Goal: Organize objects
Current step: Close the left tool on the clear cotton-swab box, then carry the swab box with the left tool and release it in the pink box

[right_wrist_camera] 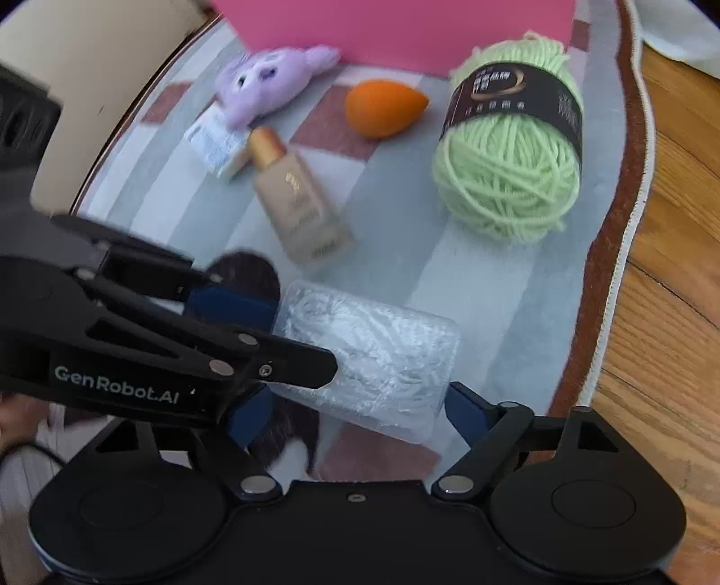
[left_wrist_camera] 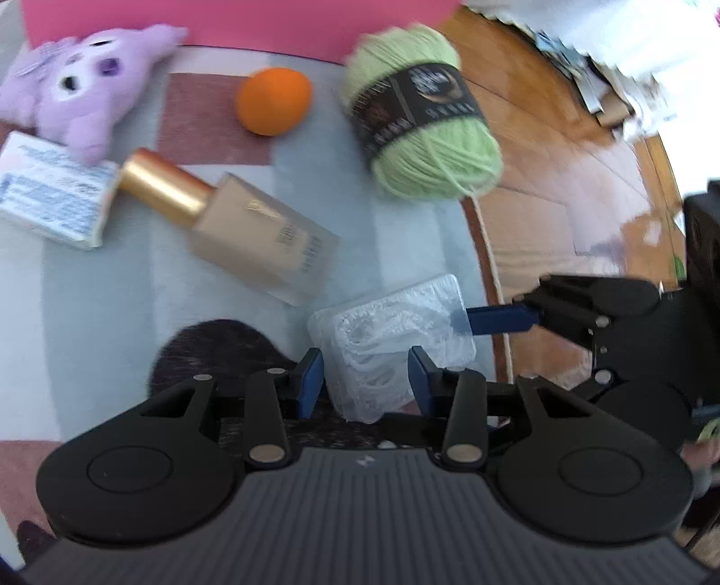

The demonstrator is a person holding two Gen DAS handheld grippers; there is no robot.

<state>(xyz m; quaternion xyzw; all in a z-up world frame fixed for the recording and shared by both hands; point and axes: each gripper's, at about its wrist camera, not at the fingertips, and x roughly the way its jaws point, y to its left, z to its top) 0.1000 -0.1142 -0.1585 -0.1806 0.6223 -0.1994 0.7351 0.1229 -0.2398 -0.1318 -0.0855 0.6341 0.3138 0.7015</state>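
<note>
A clear plastic box of white floss picks [left_wrist_camera: 391,342] is held between both grippers above the mat; it also shows in the right wrist view [right_wrist_camera: 378,360]. My left gripper [left_wrist_camera: 366,375] is shut on its near end. My right gripper [right_wrist_camera: 355,405] has its jaws around the box's other end; its fingers [left_wrist_camera: 499,319] reach the box from the right. Farther back lie a foundation bottle [left_wrist_camera: 238,220], a green yarn ball [left_wrist_camera: 423,112], an orange sponge [left_wrist_camera: 274,101], a purple plush toy [left_wrist_camera: 85,90] and a small white carton [left_wrist_camera: 49,191].
A dark fluffy brush [left_wrist_camera: 211,355] lies under the left gripper. A pink box [right_wrist_camera: 396,31] stands at the back of the striped mat [right_wrist_camera: 495,288]. The mat's brown edge [right_wrist_camera: 603,270] borders the wooden floor [right_wrist_camera: 675,270] on the right.
</note>
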